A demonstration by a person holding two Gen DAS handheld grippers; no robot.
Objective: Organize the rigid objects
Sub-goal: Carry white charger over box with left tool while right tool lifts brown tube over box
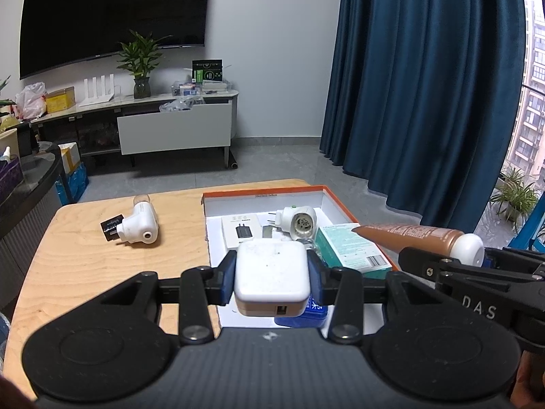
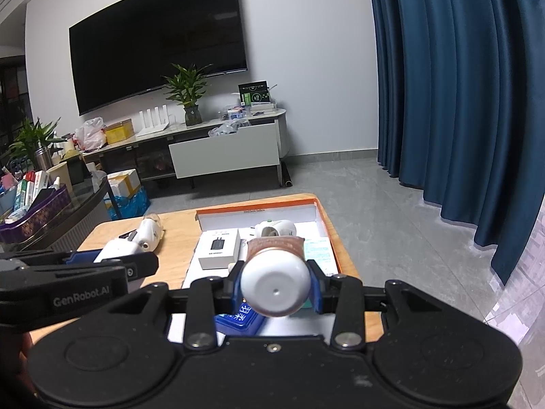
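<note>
My left gripper (image 1: 272,281) is shut on a white square charger (image 1: 272,274), held above the near part of an orange-rimmed white box (image 1: 262,193). My right gripper (image 2: 276,288) is shut on the white cap of a brown tube (image 2: 275,284); the left wrist view shows that tube (image 1: 415,238) slanting over the box's right side. Inside the box lie a white charger carton (image 1: 240,230), a white plug-in device (image 1: 299,221), a teal carton (image 1: 354,250) and a blue item (image 1: 301,315). On the wooden table (image 1: 85,272), left of the box, rest another white plug-in device (image 1: 139,228) and a small black card (image 1: 110,228).
The left gripper's body (image 2: 68,276) crosses the left of the right wrist view. Beyond the table are grey floor, a TV cabinet (image 1: 173,129) with a plant, and blue curtains (image 1: 425,85). A dark side table (image 2: 61,211) with boxes stands to the left.
</note>
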